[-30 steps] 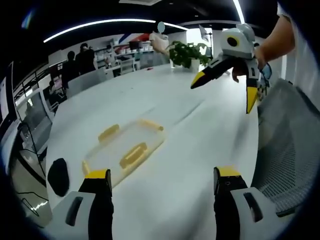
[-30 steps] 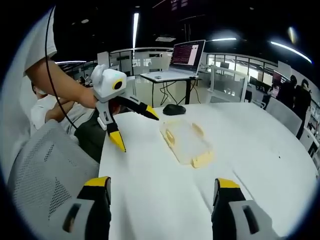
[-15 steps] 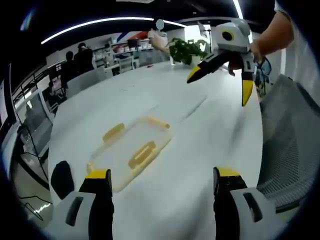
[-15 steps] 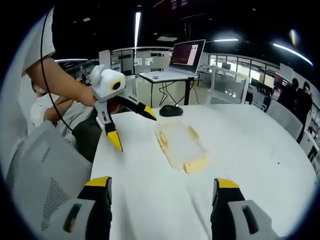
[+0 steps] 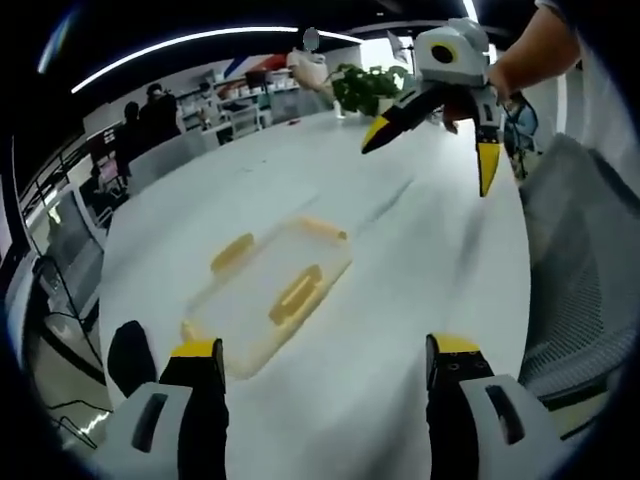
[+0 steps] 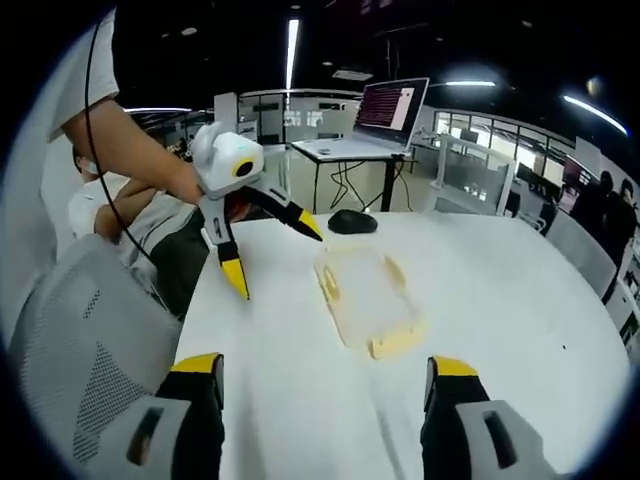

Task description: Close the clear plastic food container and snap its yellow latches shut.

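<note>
Left gripper (image 5: 318,365): jaws spread wide, nothing between them, held above the table (image 5: 400,270). Seen again in the right gripper view (image 6: 265,250), over the table's near-left part, jaws parted wide, yellow tips pointing down and toward the container, gripped by a hand (image 6: 185,185) on a bare forearm.

Right gripper (image 6: 312,385): jaws likewise wide apart, empty, above the table surface. Seen again in the left gripper view (image 5: 435,135), high at upper right, jaws splayed, well apart from the container, with a hand (image 5: 505,85) behind it.

Container (image 5: 270,295): clear plastic, flat and rectangular, lying on the white table ahead of the left gripper's jaws, a little left of centre. Yellow latches (image 5: 298,293) along its edges: one on the near long side, one on the far long side, one at each short end. Whether lid fully seated and latches snapped down: cannot tell. In the right gripper view, the container (image 6: 362,300) lies mid-table, beyond the jaws, touched by neither gripper.

Mouse (image 6: 352,221): black, on the table past the container, near the far edge. In the left gripper view (image 5: 130,355), just beside the left jaw.

Laptop (image 6: 385,110): open, screen lit, on a separate stand behind the table.

Potted plant (image 5: 365,90): green, at the table's far end.

Chair (image 6: 70,340): grey mesh back, beside the table.

People (image 5: 145,105): standing in the background, dark clothes.
</note>
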The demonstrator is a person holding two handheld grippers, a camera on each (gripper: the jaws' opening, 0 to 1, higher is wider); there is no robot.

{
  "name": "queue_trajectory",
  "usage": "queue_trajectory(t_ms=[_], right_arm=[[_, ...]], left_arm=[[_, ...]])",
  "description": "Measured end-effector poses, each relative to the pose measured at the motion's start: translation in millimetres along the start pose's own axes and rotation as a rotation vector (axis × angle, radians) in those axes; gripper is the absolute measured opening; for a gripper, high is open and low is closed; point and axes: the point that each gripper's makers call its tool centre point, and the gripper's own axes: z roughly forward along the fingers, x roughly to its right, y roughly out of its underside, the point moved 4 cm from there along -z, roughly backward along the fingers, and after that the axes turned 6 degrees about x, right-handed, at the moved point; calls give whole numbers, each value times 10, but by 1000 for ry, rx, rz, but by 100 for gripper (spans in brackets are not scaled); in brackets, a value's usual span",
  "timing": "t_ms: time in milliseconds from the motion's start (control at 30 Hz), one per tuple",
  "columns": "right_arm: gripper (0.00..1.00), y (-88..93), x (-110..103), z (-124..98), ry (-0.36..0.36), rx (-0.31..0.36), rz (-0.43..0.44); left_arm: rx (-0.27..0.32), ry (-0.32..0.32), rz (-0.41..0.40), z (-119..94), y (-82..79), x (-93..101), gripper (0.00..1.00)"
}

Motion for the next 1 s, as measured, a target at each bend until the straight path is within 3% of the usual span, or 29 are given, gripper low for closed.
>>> queue_trajectory(t_ms=[433, 867, 1000], right_arm=[[83, -98, 144, 132, -25, -8, -27], [85, -11, 280, 266, -64, -89, -50], [85, -4, 317, 294, -74, -102, -54]], left_arm=[[-60, 15, 78, -22, 80, -222, 80], [-111, 9, 115, -62, 160, -603, 79], [-172, 29, 188, -87, 234, -683, 78]])
